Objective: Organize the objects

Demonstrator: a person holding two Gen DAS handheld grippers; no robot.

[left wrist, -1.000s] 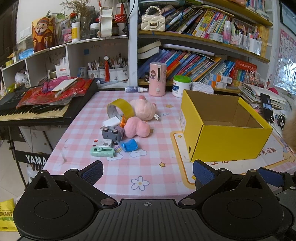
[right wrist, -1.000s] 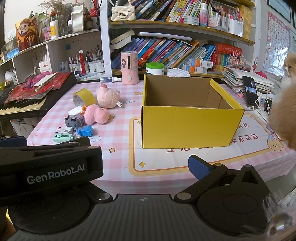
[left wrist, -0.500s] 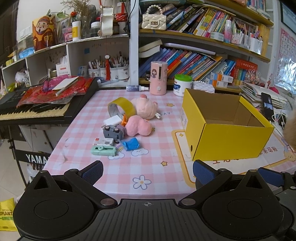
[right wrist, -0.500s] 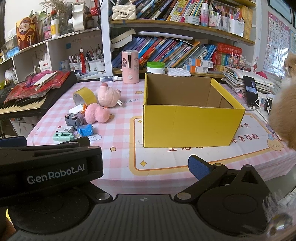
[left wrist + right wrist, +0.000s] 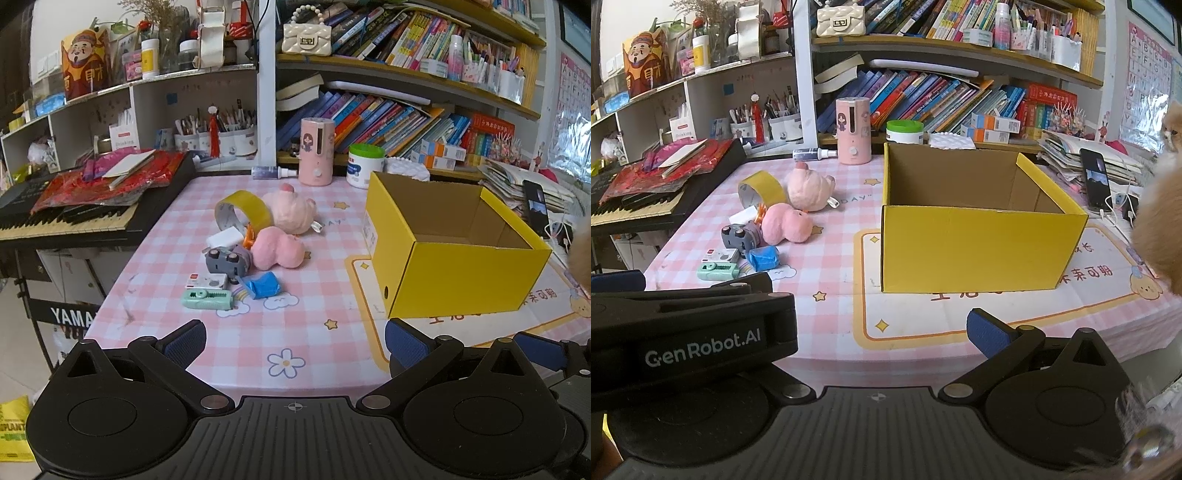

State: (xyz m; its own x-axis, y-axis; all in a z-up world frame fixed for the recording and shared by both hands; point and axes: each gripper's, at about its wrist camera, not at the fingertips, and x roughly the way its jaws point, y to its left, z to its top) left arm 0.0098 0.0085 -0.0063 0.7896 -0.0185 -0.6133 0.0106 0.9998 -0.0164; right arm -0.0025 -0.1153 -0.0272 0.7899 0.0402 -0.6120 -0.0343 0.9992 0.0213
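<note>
An empty yellow cardboard box [image 5: 458, 266] [image 5: 975, 247] stands on the pink checked table [image 5: 295, 332], right of centre. Left of it lies a pile: two pink plush toys [image 5: 279, 251] [image 5: 786, 227], a yellow tape roll [image 5: 243, 212], a grey toy car [image 5: 225, 260], a blue wrapped piece [image 5: 264, 285], a mint-green stapler-like item [image 5: 207, 299] and a small white box [image 5: 205, 281]. My left gripper [image 5: 293, 341] is open and empty above the table's near edge. My right gripper [image 5: 879, 325] is open and empty; the left gripper's body [image 5: 690, 332] hides its left finger.
A black keyboard [image 5: 70, 221] with red bags on it stands left of the table. A pink dispenser [image 5: 317, 151] and a white jar [image 5: 364, 164] stand at the back. Bookshelves rise behind. A phone [image 5: 1095, 182] and furry animal [image 5: 1160, 221] are at right.
Both grippers have drawn back slightly from the table; the box and the pile look a little farther. Nothing on the table has moved.
</note>
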